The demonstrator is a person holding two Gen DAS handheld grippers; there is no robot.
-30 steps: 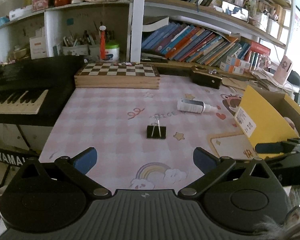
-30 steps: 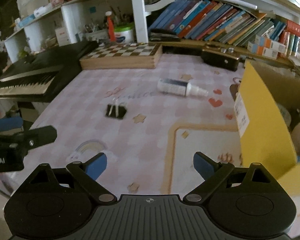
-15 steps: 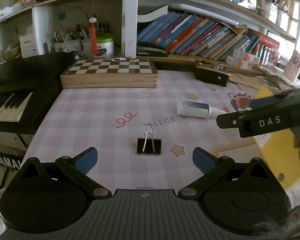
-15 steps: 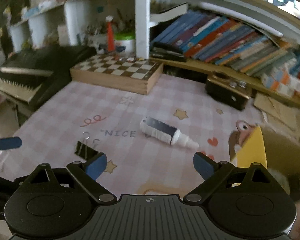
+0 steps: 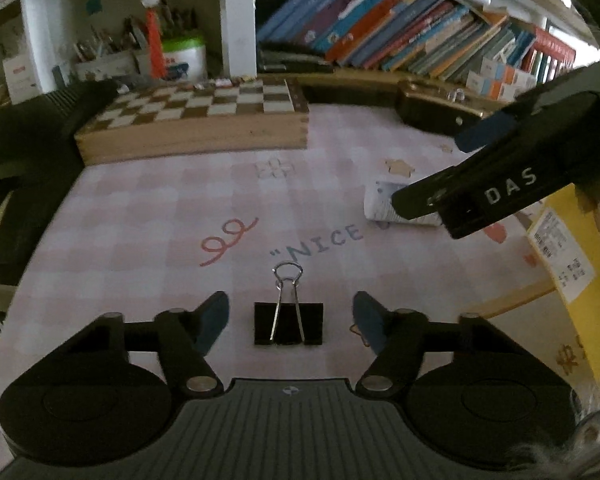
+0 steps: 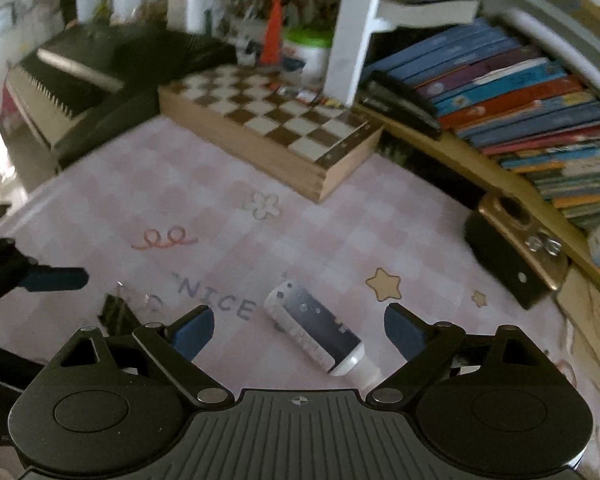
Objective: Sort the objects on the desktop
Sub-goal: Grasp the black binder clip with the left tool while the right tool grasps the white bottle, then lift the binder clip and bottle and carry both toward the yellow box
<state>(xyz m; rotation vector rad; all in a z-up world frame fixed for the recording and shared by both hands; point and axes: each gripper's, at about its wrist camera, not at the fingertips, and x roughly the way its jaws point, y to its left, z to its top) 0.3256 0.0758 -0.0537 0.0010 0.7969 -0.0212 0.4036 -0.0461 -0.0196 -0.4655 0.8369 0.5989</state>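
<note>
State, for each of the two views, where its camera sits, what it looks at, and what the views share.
Left wrist: on the left gripper, looking down at a binder clip between its closing, untouching fingers; the right gripper crosses at right.
Right wrist: on the right gripper, over a bottle.
Shared: clip, bottle, chessboard, pink mat.

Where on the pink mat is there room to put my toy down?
Bare mat lies between the chessboard box and the binder clip. It is crowded to the right, around the small bottle and yellow box.
</note>
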